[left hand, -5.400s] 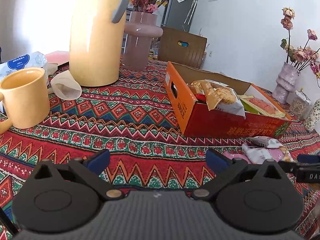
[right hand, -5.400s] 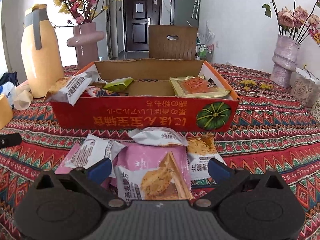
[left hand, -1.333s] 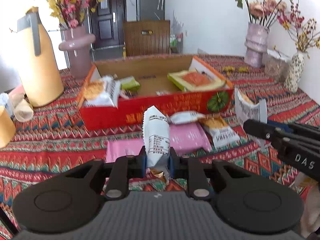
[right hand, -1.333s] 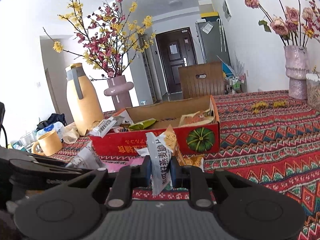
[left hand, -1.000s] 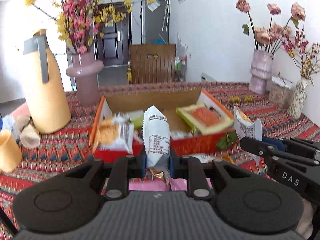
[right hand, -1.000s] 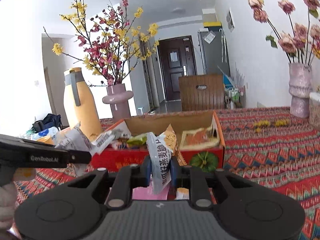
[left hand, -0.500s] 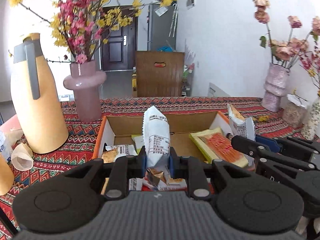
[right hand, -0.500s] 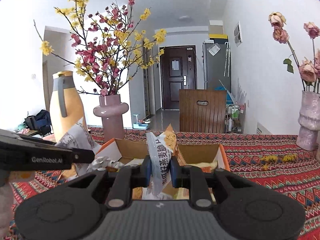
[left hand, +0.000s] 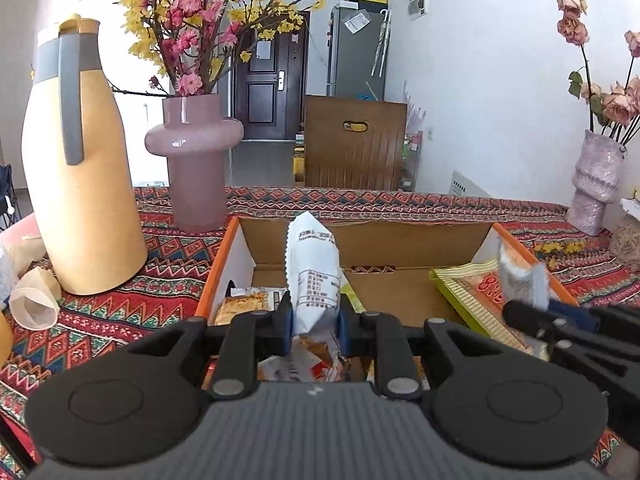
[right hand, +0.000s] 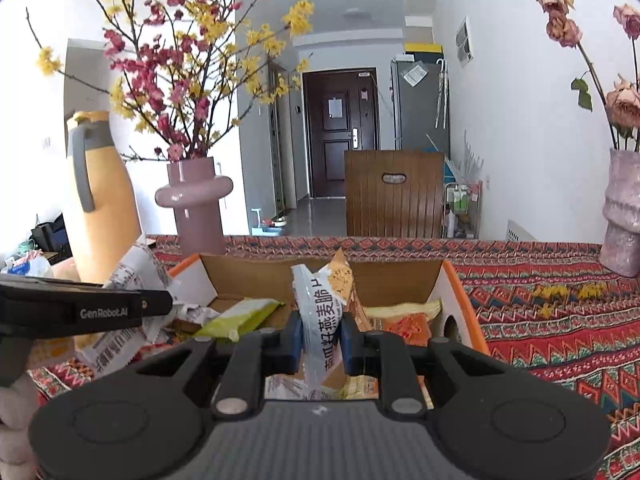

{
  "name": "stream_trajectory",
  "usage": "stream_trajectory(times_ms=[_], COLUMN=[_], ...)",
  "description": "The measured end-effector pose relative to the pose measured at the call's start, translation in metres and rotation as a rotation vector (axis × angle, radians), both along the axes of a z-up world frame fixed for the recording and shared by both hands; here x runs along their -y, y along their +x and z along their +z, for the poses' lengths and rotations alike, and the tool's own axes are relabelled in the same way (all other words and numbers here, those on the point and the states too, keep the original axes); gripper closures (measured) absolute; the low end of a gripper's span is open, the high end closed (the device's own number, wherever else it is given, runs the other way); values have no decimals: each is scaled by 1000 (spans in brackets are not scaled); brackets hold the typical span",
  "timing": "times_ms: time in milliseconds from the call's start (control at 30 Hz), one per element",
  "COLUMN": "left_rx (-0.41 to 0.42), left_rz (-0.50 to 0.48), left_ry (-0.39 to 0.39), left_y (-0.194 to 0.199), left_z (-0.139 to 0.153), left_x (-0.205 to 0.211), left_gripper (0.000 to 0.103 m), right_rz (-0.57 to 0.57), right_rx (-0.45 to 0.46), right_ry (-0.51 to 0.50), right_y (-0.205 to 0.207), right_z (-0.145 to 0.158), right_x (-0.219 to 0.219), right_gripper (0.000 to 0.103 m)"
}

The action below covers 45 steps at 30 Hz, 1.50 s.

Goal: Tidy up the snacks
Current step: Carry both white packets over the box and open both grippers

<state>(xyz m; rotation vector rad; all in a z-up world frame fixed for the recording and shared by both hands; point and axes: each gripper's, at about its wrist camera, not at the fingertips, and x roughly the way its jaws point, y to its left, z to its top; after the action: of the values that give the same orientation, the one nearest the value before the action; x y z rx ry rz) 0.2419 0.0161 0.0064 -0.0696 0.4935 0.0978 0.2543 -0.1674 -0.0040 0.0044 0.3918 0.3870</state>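
My left gripper (left hand: pixel 313 322) is shut on a white snack packet (left hand: pixel 314 276) and holds it upright over the left part of the open orange cardboard box (left hand: pixel 218 264). My right gripper (right hand: pixel 320 338) is shut on a white and orange oat snack packet (right hand: pixel 324 316) over the same box (right hand: pixel 460 292), near its right half. Each gripper shows in the other's view: the right one (left hand: pixel 532 312) at the right edge, the left one (right hand: pixel 160 304) at the left edge. Inside the box lie a green packet (right hand: pixel 240 314), a yellow-green and orange packet (left hand: pixel 476 292) and several other snacks.
A yellow thermos (left hand: pixel 80 184) and a pink vase (left hand: pixel 196 160) with blossom branches stand left of the box on the patterned tablecloth (left hand: pixel 160 256). A textured pink vase (left hand: pixel 596 184) stands at the far right. A wooden chair back (left hand: pixel 354 144) is behind the table.
Both grippers, each holding its packet, have moved forward and lower over the box. The box interior now fills the near view.
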Motion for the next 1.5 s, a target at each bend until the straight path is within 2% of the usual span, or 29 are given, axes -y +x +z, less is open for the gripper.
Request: stream_trajectory(times_ms=[67,133,167,200,233,267,300,333,400,833,1033,1133,1300,1500], left_rx=[13,34,43,56,69,84,97,116,129,127,179,175,163,126], left_rz=[-4,-1,-1,4,11,25,44,59,64,70,74,57,31,20], left_ry=[-7,-14,-18,-22,-23,-21,-18,-16,-19,-9,27,35,11,22], left_y=[-3,-7,-9,-12,-14,-16,-19,-21,-24,-27,-52,-64,-86,-107], left_z=[0,2,3,5,6,8,9,11,13,19,41,45,45,33], left_x=[-1,-2,-2,-3,-3,-3,-3,-3,-3,0,10,14,10,3], left_gripper=[76,57,52,40,22,13,0,0,0,0,0,0,0,0], right_rz=[-1,-2,-3,-5,-6,-9,-15,-25,-41,-55,-57,-55,-47,-50], right_rx=[-21,-46,-50,-47,-42,-36,-26,-12,11,18,63,89,91,58], right_ry=[-7,-4,2,8,17,25,31,37,39,50,32,43,45,15], right_y=[5,9,8,8,6,4,2,-1,-4,-10,-22,-37,-59,-80], right_z=[-5,-9,-10,-10,-9,-8,-6,-5,-4,1,18,29,34,24], right_x=[-2,-1,0,1,3,5,7,8,10,13,13,17,27,42], right_gripper=[84,81,81,77,61,50,26,6,0,0,0,0,0,0])
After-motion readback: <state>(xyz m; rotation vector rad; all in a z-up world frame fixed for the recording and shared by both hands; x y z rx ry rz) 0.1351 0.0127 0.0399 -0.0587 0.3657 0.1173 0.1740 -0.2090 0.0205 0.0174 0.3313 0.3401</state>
